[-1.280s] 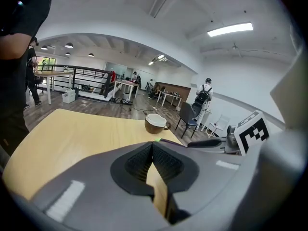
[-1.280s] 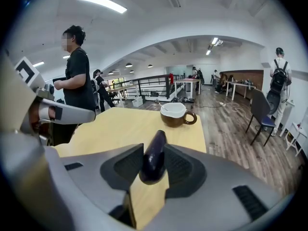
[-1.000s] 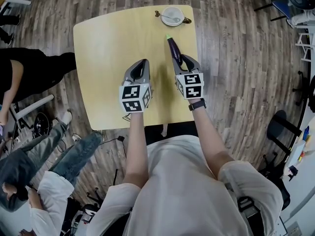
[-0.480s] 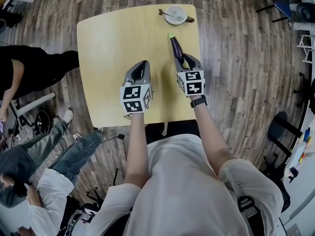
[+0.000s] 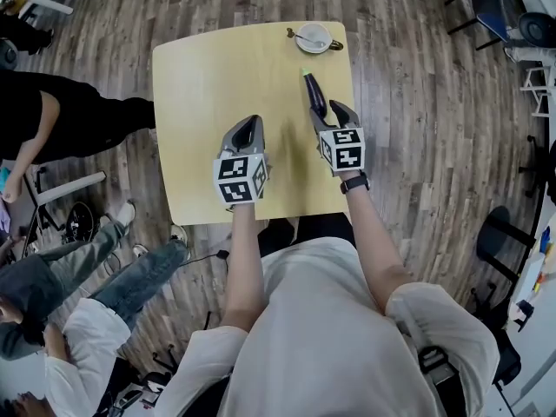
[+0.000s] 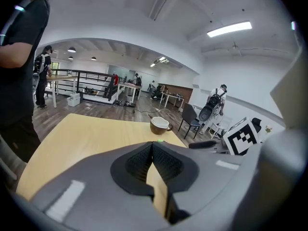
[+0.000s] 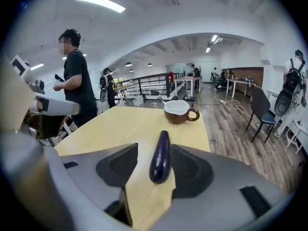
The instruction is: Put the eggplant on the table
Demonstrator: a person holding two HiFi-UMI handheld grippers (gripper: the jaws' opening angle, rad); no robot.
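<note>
Purple and glossy, the eggplant (image 7: 160, 158) lies lengthwise on the pale wooden counter (image 5: 217, 68), its green stem end pointing away from me toward a brown cup (image 5: 313, 37) near the far edge. My right claw (image 5: 331, 111) sits around the near end of the eggplant. Its jaws have just been opening and now stand wide, with the eggplant between them. There is a clear gap of bare counter on one side, and the eggplant sits closer to the other jaw; I cannot tell whether it touches there. I judge this to be the release step, with the eggplant set down and the placing all but done. The next move calls for drawing the right claw straight back and up along its own line, so neither jaw nudges or rolls the eggplant. My right forearm reaches forward over the near edge, and the claw angles down toward the counter. My left claw (image 5: 249, 127) hovers level with it, well apart to the left and angled down likewise. Its jaws are closed tip to tip, with nothing in them.
</note>
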